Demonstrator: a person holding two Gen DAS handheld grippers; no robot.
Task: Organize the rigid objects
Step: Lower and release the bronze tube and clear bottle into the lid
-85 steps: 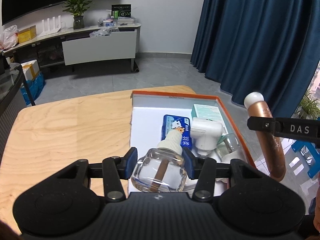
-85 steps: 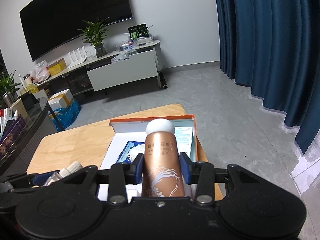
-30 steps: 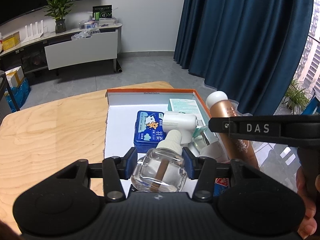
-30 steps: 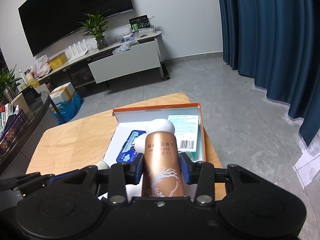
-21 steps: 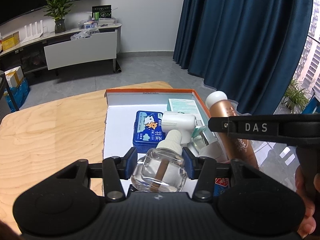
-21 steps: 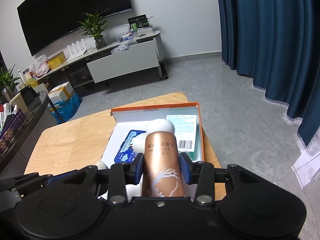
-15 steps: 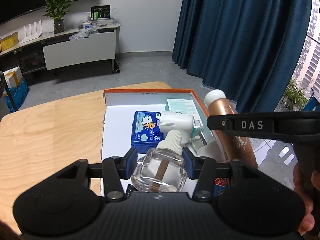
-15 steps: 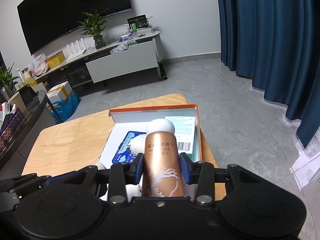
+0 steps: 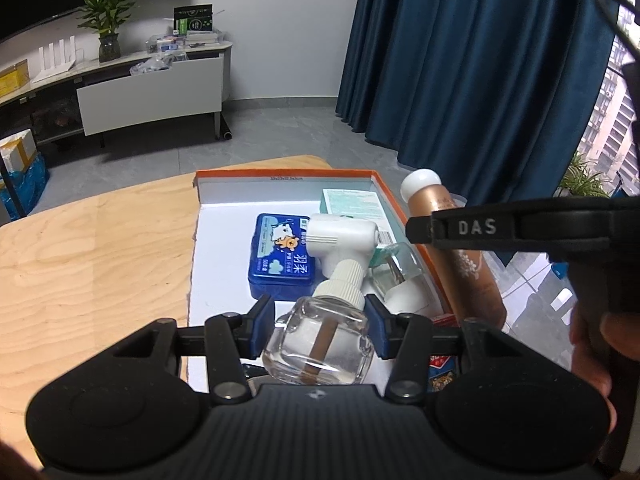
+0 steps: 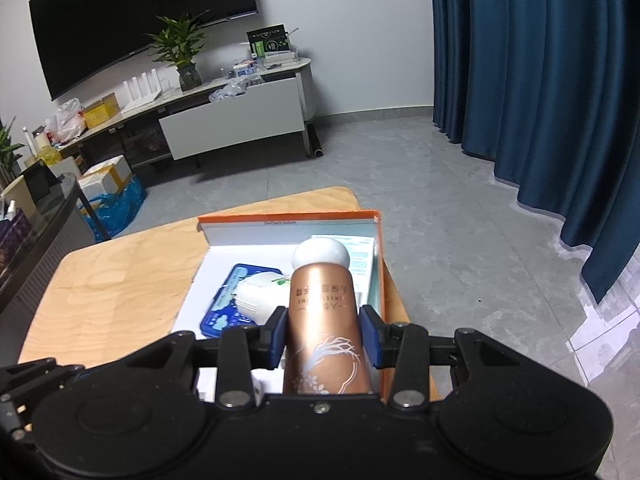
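Observation:
My left gripper (image 9: 320, 330) is shut on a clear glass refill bottle (image 9: 320, 340) with a white ribbed cap and a brown wick, held above the near end of an orange-rimmed white box (image 9: 280, 174). My right gripper (image 10: 323, 334) is shut on a copper bottle (image 10: 324, 320) with a white round cap, over the box's right side (image 10: 380, 280). In the left wrist view that copper bottle (image 9: 468, 264) hangs at the right. Inside the box lie a blue tin (image 9: 282, 258), a white plug-in device (image 9: 340, 236), a teal carton (image 9: 352, 202) and another clear bottle (image 9: 394, 266).
The box sits at the right end of a light wooden table (image 9: 88, 248), whose far and right edges drop to grey floor. A person's hand (image 9: 600, 344) grips the right tool. Blue curtains (image 9: 480, 60) and a low white cabinet (image 9: 152, 92) stand beyond.
Both grippers came in over the box since the earliest frames. Over the last second they have barely shifted, and each keeps its bottle.

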